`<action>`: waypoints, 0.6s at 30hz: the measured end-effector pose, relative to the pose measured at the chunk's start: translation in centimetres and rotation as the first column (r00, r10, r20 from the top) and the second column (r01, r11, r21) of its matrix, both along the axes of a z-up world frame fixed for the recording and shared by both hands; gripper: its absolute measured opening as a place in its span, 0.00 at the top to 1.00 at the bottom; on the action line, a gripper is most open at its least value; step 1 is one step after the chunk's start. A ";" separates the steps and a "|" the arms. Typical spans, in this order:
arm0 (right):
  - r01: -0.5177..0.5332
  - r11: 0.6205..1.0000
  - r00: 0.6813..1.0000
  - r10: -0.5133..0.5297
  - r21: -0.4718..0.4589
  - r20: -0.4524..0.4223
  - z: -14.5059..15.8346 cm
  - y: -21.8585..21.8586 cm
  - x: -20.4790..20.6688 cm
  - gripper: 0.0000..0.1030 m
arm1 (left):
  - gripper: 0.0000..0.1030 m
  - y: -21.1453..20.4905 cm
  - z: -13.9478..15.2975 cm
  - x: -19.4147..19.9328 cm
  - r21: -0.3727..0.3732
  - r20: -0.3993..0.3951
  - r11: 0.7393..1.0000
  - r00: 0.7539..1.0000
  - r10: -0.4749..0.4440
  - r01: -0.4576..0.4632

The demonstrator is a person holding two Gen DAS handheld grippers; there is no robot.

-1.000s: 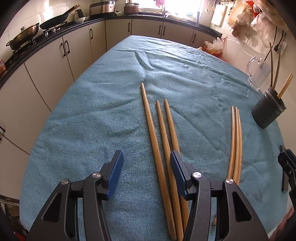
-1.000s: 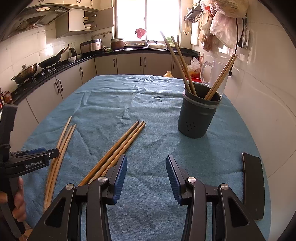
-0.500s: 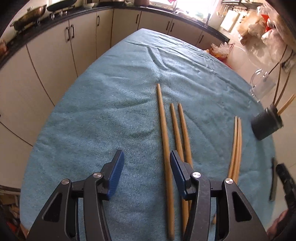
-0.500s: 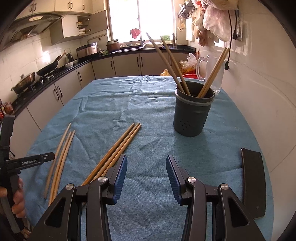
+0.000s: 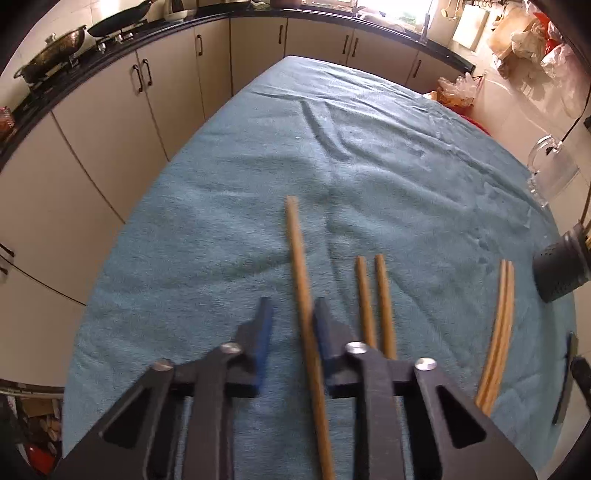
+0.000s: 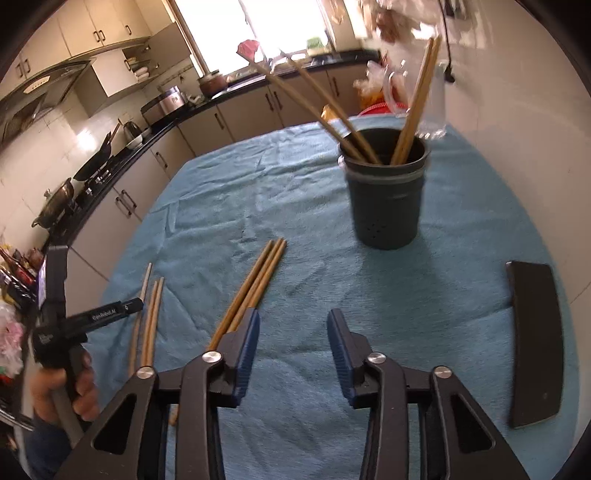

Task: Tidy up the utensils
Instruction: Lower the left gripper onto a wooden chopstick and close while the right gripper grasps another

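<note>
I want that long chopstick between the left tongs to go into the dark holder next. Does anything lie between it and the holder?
Yes. Between the long chopstick and the holder lie two shorter chopsticks and a curved bundle, flat on the cloth. Lifted over them, nothing visible blocks it.

A home kitchen: cream cabinets [image 5: 173, 96] run under a dark countertop [image 6: 122, 162], where a wok [image 5: 55, 55] and a frying pan [image 6: 94, 162] sit on the stove. A rice cooker [image 6: 166, 105] stands near the bright window [image 6: 258, 26], with wall cupboards [image 6: 103, 33] above.
</note>
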State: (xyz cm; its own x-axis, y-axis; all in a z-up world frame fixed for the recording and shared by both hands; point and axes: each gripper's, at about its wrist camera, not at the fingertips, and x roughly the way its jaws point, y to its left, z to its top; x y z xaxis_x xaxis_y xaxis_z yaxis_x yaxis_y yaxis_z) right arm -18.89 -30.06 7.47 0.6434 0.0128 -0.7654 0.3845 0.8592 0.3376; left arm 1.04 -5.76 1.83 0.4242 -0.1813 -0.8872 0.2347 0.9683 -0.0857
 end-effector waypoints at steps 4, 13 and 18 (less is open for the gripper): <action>-0.013 0.996 0.998 0.019 0.083 -0.065 -1.4 -0.1 3.2 0.70 | 0.88 1.4 0.1 -0.3 -0.021 -0.016 1.000 1.000 0.001 -0.001; 0.017 0.995 0.977 0.004 0.095 -0.215 -4.7 0.3 9.0 0.82 | 0.88 1.8 0.0 -0.5 -0.025 0.001 1.000 1.000 -0.015 0.015; 0.008 0.998 0.965 0.008 0.060 -0.261 -5.4 0.8 10.1 0.85 | 0.88 1.9 0.0 -0.6 -0.032 0.010 0.999 1.000 -0.025 0.026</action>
